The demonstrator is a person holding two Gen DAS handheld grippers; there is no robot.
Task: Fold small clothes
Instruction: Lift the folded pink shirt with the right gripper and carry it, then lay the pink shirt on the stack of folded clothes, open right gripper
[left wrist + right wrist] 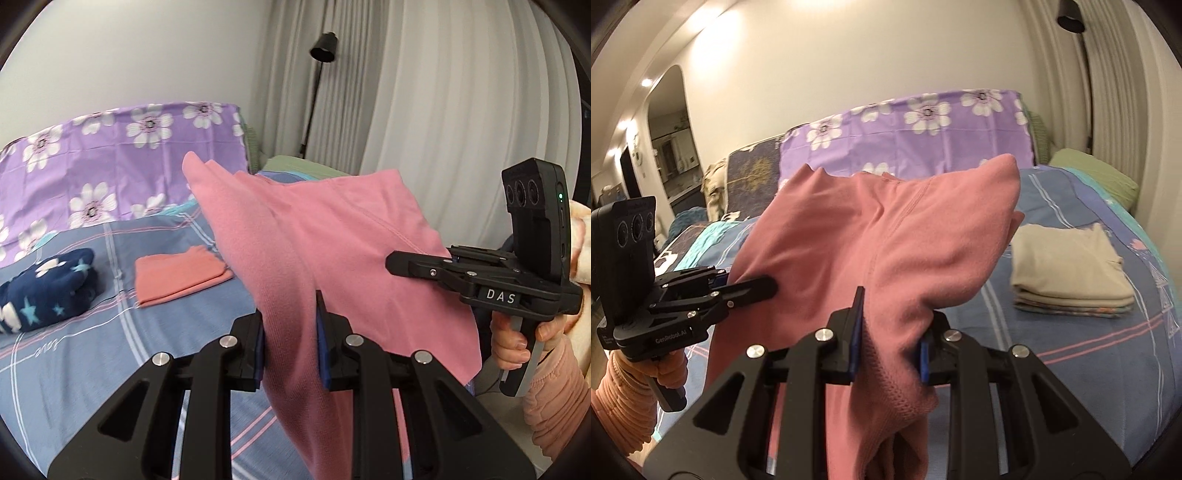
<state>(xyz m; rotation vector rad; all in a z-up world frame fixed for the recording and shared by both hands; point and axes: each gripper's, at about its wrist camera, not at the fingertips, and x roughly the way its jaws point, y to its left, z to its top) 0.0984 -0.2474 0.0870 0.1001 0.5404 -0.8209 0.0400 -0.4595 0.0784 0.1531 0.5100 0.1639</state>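
While two folded piles already lie on the bed (155, 332) — a salmon cloth (177, 277) at centre left of the left view, a beige stack (1067, 266) at right of the right view — the pink garment (332, 236) hangs mid-frame, raised off the covers. The left gripper (290, 332) pinches one bunched edge, the right gripper (890, 332) another, both jaws narrow on cloth. A rumpled navy starred item (48, 288) at far left looks unfolded; this piece's folding seems barely begun.
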